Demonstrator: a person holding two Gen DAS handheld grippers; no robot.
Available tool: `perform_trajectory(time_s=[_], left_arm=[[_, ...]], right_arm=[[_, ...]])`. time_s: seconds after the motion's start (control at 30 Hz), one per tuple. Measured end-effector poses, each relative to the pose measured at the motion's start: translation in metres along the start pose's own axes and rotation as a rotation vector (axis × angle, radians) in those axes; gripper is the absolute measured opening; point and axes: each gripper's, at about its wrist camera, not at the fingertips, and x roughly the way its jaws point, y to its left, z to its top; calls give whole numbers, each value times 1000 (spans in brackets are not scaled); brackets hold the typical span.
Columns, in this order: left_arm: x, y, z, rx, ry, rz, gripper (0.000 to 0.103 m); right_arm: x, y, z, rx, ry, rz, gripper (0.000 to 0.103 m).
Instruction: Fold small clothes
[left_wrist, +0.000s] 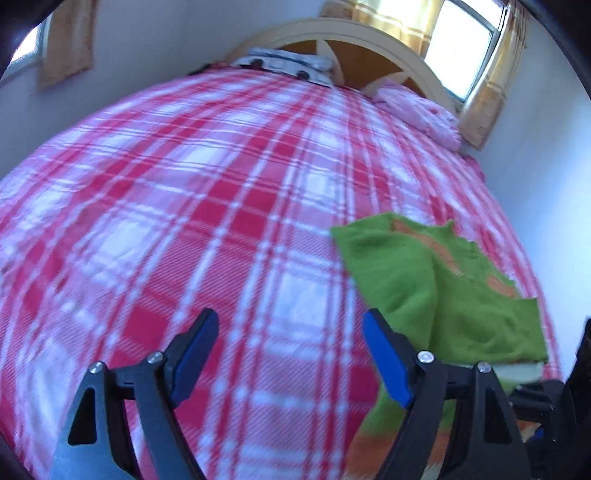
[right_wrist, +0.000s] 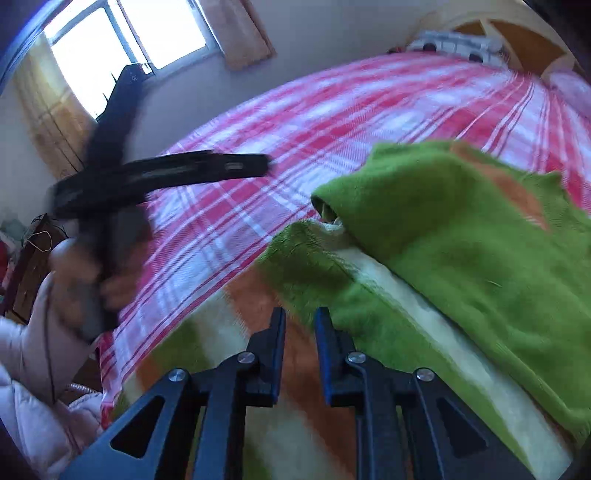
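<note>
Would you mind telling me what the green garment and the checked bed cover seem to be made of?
The green garment looks like a soft knit or fleece, matte and fuzzy, with a nap along its folded edge and orange and cream stripes. The checked bed cover looks like woven cotton or a light blanket, matte, with fine diagonal ribbing showing in the red and white squares. Motion blur leaves both uncertain.

A fuzzy green sweater (right_wrist: 461, 236) with orange and cream stripes lies partly folded on the red plaid bed (left_wrist: 184, 206), one flap doubled over.
</note>
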Motion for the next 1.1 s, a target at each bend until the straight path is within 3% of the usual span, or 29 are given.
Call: perform_trajectory(time_s=[0.1, 0.2, 0.3, 0.33, 0.4, 0.43, 0.5, 0.57, 0.6, 0.7, 0.83, 0.9, 0.97, 1.1], left_arm=[[26, -11, 19, -21, 42, -23, 83], [38, -36, 28, 19, 69, -65, 83], [59, -68, 28, 148, 57, 81, 83], [72, -75, 26, 193, 83, 147, 83], [85, -81, 19, 250, 101, 199, 86], [81, -83, 17, 283, 61, 217, 92], [79, -89, 13, 392, -4, 349, 103], [80, -93, 12, 476, -70, 475, 103], [79, -93, 14, 498, -69, 483, 103], [58, -85, 24, 462, -46, 405, 95], [-7, -68, 10, 403, -102, 208, 98], [-33, -60, -5, 388, -93, 121, 99], [-64, -47, -34, 383, -85, 48, 99], [-93, -39, -86, 374, -41, -47, 101]], right_arm=[[-35, -24, -2, 114, -114, -96, 17], [-55, -71, -9, 269, -157, -284, 17], [-55, -103, -23, 287, -79, -435, 17], [-54, -109, -31, 286, -48, -452, 17], [-62, -110, -39, 284, -49, -439, 17], [-69, -110, -43, 284, -30, -457, 17], [-85, -115, -59, 296, 0, -504, 17], [-103, -128, -77, 329, 1, -520, 17], [-111, -133, -82, 346, -3, -534, 17], [-135, -133, -91, 407, -43, -600, 17], [-188, -103, -112, 448, -249, -602, 18], [-215, -85, -132, 485, -313, -588, 30], [-238, -67, -156, 528, -352, -564, 57], [-265, -35, -203, 594, -370, -506, 59]])
